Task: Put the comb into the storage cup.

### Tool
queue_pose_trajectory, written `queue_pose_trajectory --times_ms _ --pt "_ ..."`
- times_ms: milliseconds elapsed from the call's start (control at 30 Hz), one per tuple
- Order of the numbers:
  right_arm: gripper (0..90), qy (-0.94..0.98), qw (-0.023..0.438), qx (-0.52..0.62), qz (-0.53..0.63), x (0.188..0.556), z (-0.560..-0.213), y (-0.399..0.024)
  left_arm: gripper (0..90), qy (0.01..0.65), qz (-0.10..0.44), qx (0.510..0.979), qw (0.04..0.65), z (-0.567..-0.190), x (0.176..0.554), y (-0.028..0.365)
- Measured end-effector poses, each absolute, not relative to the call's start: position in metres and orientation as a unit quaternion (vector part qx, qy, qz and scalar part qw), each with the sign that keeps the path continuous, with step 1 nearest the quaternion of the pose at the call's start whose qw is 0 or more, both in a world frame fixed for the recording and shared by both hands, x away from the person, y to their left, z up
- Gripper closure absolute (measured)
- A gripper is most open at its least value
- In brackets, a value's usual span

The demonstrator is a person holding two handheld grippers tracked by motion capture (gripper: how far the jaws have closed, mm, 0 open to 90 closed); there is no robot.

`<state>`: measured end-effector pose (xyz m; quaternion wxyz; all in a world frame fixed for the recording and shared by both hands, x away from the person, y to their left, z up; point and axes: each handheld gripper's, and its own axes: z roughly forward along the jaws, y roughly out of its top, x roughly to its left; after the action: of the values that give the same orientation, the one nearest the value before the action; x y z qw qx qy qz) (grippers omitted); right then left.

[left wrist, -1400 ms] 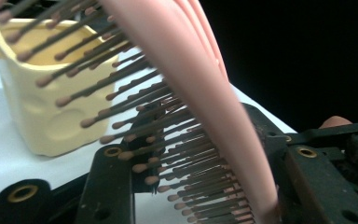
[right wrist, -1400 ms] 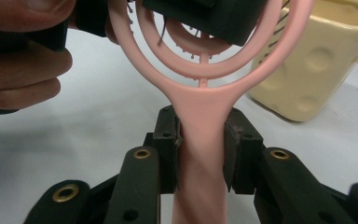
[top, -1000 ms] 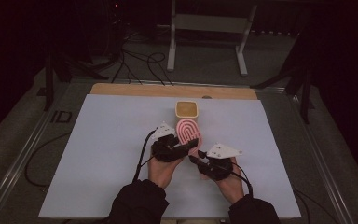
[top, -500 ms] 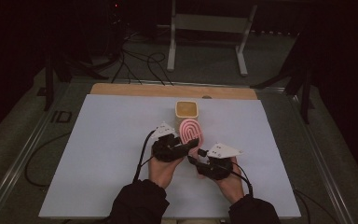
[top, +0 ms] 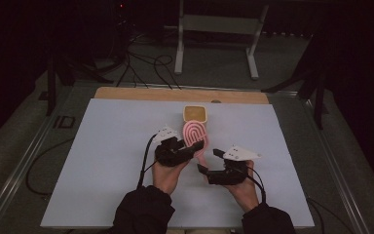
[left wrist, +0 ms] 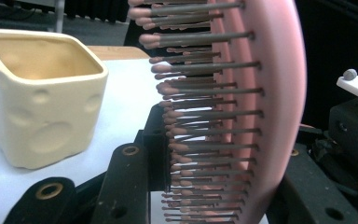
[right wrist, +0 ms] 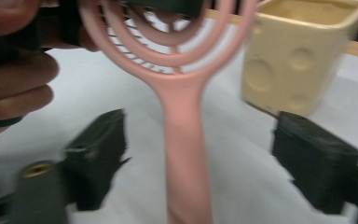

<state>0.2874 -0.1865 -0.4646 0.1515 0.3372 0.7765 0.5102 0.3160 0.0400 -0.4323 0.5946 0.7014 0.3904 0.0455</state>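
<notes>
A person works at a table covered by a white sheet [top: 102, 161]. The left gripper [top: 195, 147] is clenched on the head of a pink brush [top: 195, 132], holding it near the sheet's middle, toward the far edge. The right gripper [top: 209, 161] has just been opening; its jaws stand wide on either side of the brush handle without touching it. A cream cup [top: 196, 114] stands just beyond the brush, near the far edge.

A: Left gripper [left wrist: 200, 186] status?
B: Clamped on the pink hairbrush [left wrist: 270, 93] head — bristles [left wrist: 200, 116] point left, pads on both sides.
A: Anything nearby?
B: Cream square cup [left wrist: 42, 93], upright on the white surface [left wrist: 126, 88], left of the brush — apart.
</notes>
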Motion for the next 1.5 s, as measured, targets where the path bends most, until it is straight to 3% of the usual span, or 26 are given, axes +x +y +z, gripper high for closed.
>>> queue_pose_trajectory --times_ms 67,733,1500 --pt "9.5 0.775 0.153 0.344 0.508 0.287 -0.461 -0.193 64.3 0.391 0.049 0.699 0.597 -0.431 0.316 0.043" --pt "9.3 0.76 0.197 0.362 0.502 0.269 -0.455 -0.244 64.4 0.402 0.067 0.686 0.603 -0.418 0.322 0.063" --pt "9.4 0.73 0.233 0.379 0.519 0.248 -0.49 -0.272 64.4 0.412 0.078 0.676 0.605 -0.405 0.332 0.077"
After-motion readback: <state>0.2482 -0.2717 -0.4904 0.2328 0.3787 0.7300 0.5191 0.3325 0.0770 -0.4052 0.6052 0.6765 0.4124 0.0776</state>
